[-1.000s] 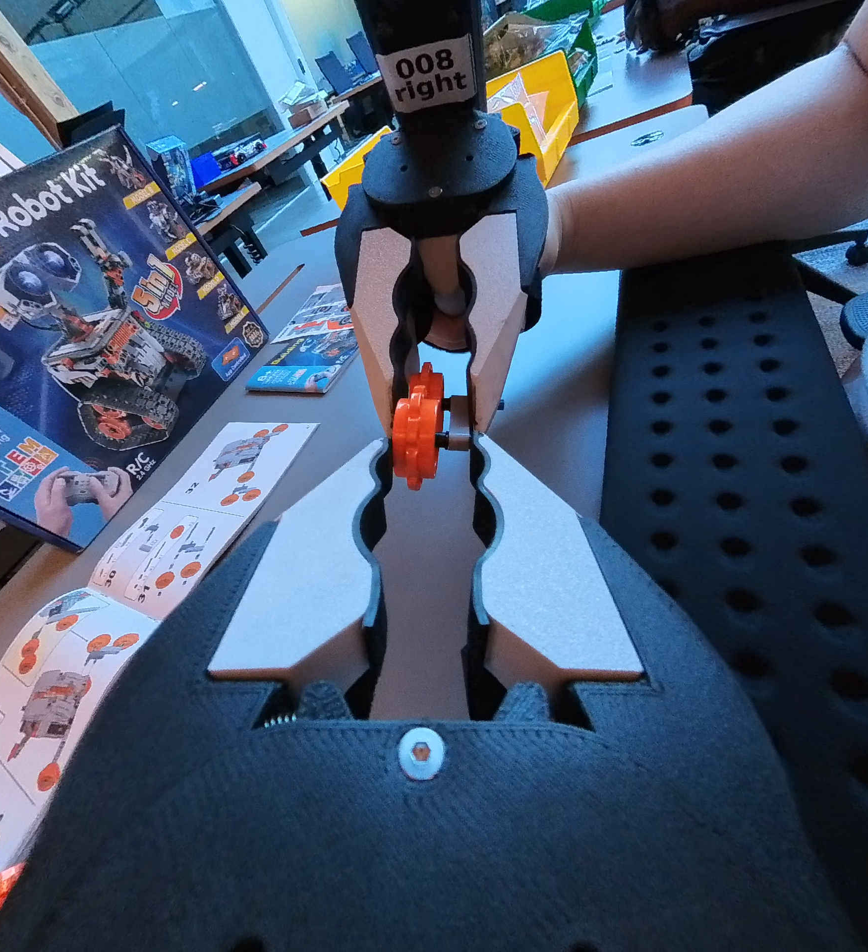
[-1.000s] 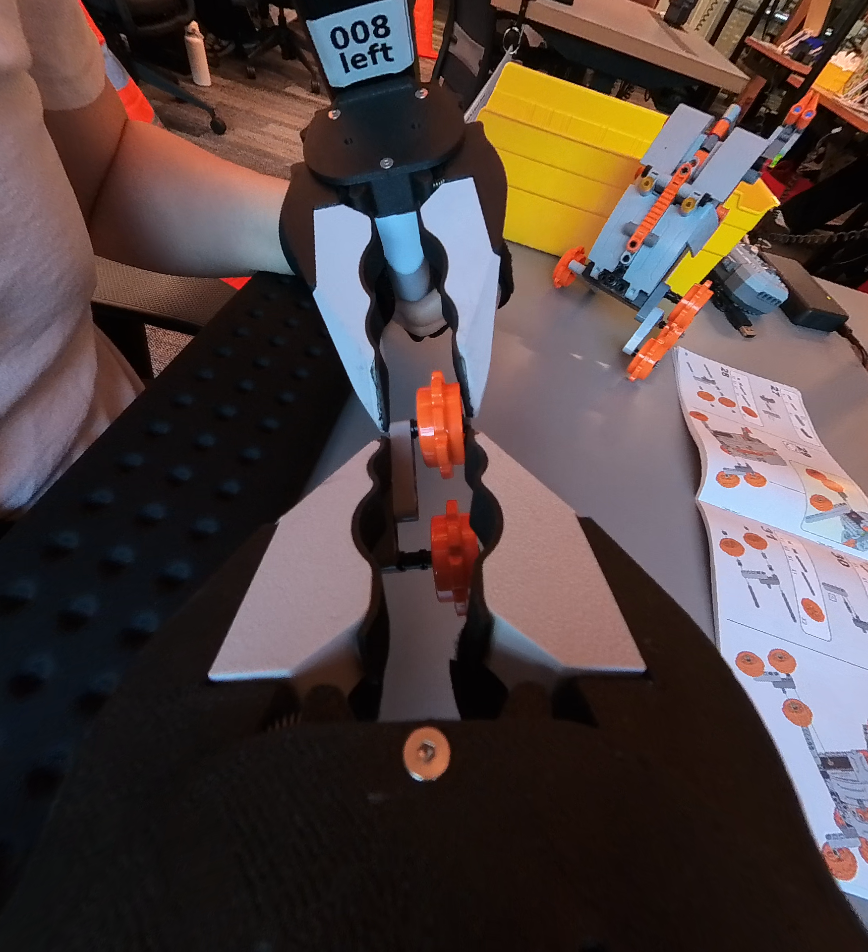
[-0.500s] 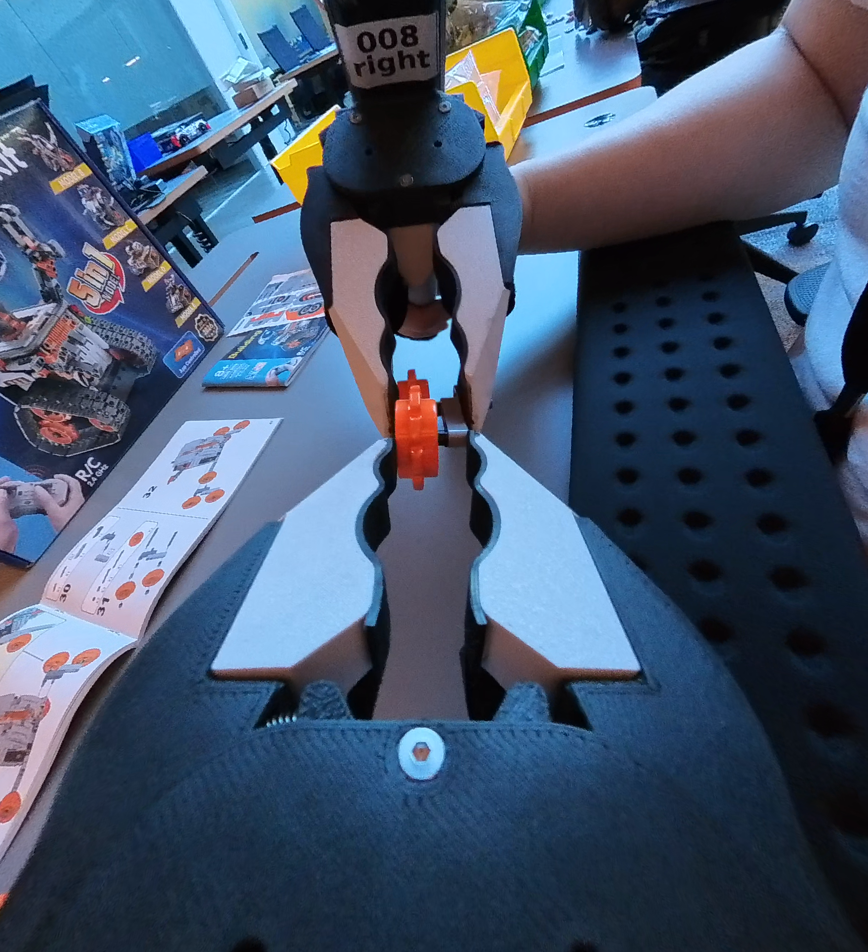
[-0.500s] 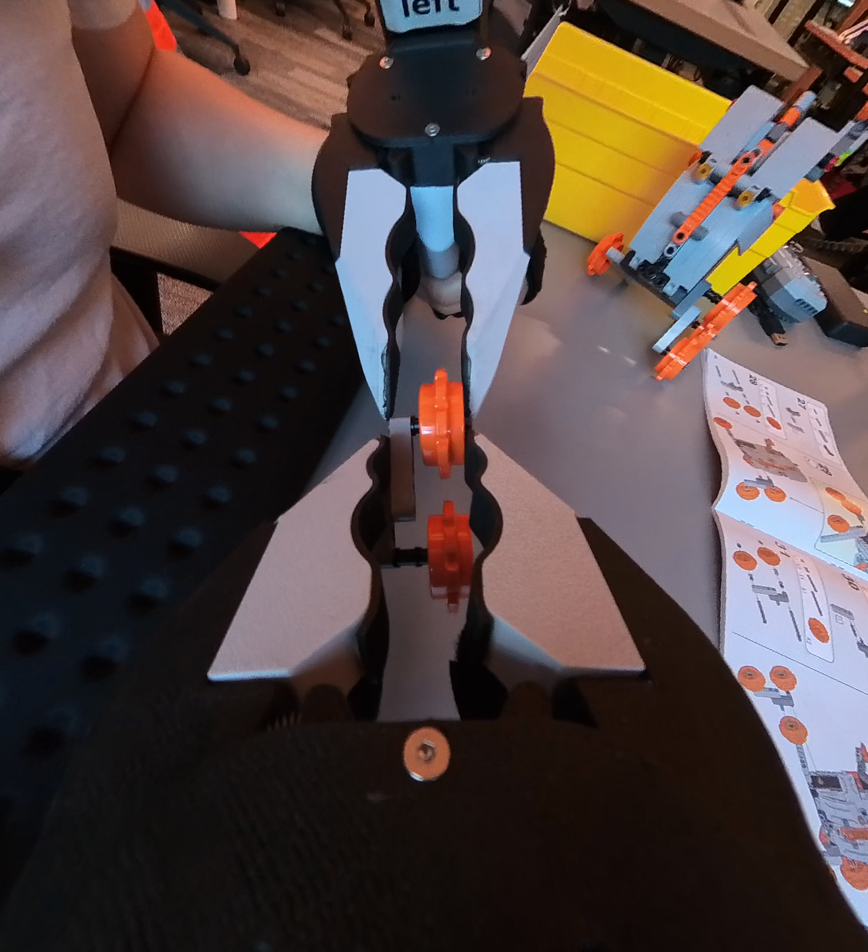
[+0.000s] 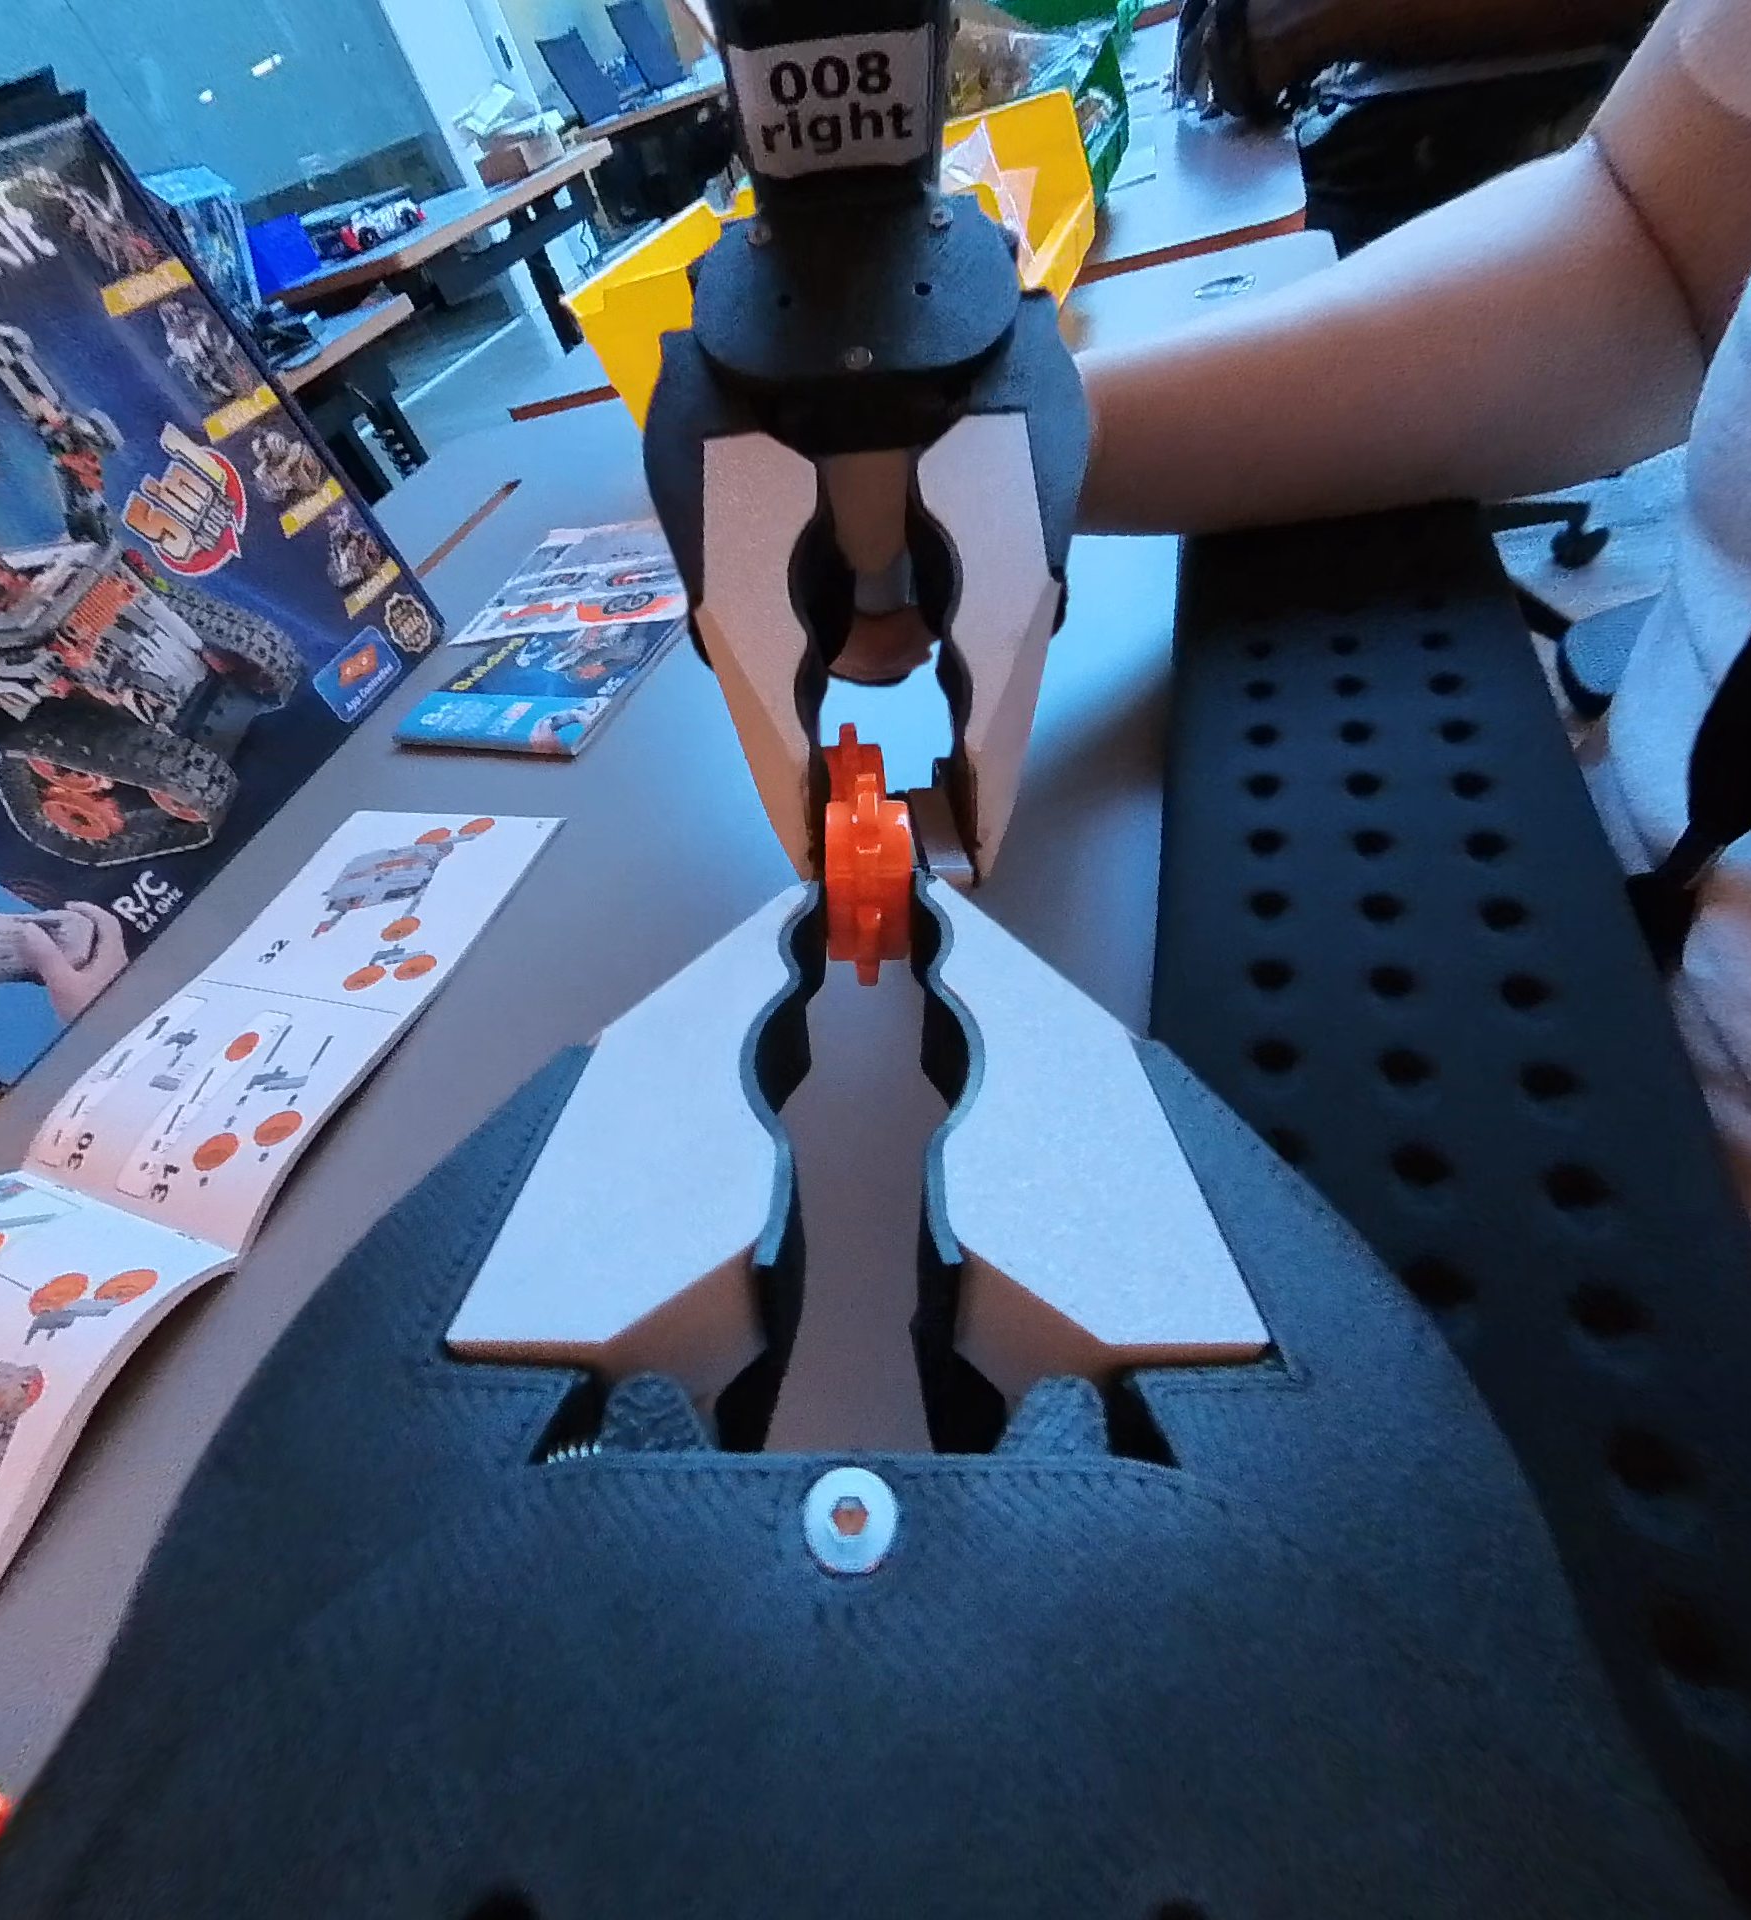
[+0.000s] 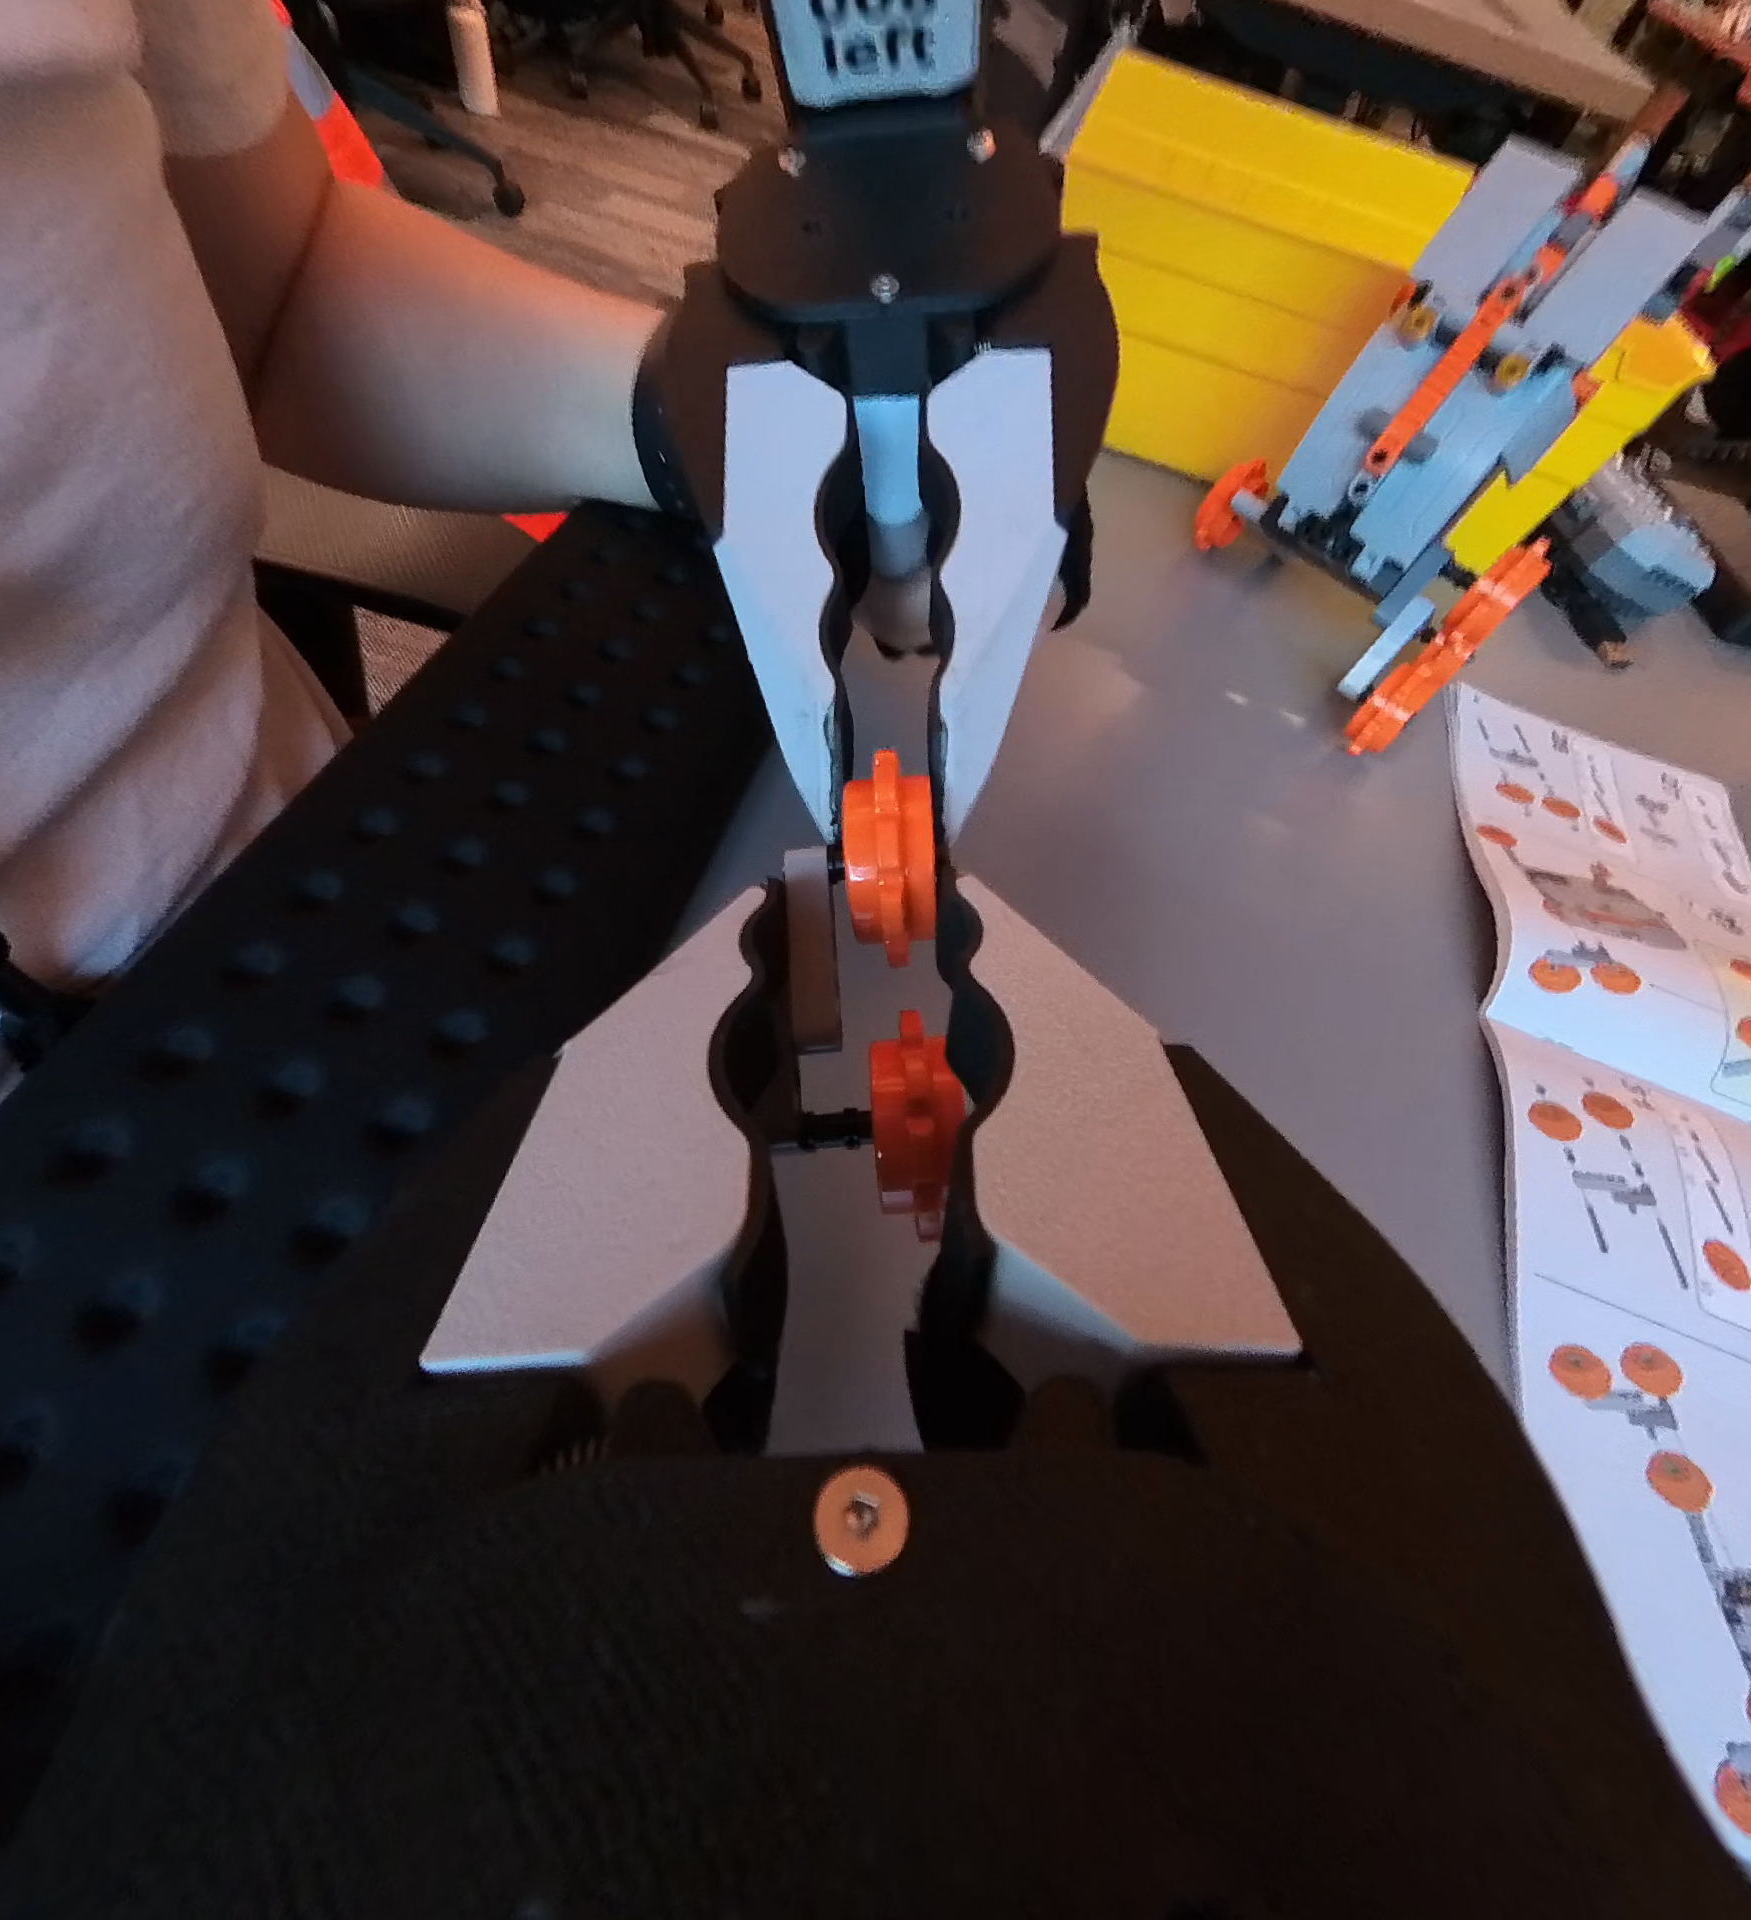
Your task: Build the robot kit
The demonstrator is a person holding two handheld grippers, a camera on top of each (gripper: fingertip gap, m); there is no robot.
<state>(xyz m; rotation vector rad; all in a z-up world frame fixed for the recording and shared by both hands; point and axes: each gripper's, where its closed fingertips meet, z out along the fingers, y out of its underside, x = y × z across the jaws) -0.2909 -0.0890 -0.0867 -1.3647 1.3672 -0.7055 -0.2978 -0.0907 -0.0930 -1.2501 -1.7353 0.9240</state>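
Observation:
My left gripper (image 5: 866,885) is shut on an orange gear (image 5: 864,883) at its fingertips. That gear sits on a black pin at the end of a grey beam (image 6: 814,961). My right gripper (image 6: 866,888) is shut on this beam and on a second orange gear (image 6: 915,1122), which lies deeper between its fingers. The two grippers meet tip to tip above the grey table (image 6: 1214,790). The left gripper also shows in the right wrist view (image 6: 892,826), pinching the front gear (image 6: 886,852). The right gripper shows in the left wrist view (image 5: 892,857).
A black studded board (image 5: 1422,935) lies along the person's side. A robot kit box (image 5: 123,571), leaflets (image 5: 559,644) and an open instruction booklet (image 5: 227,1039) lie left. A grey-and-orange model (image 6: 1453,447) and yellow bins (image 6: 1245,281) stand farther back. The tips of both grippers are at nearly the same place.
The grippers have closed in on each other. The front gear now sits between my left fingertips instead of just ahead of them. Both hands have shifted slightly.

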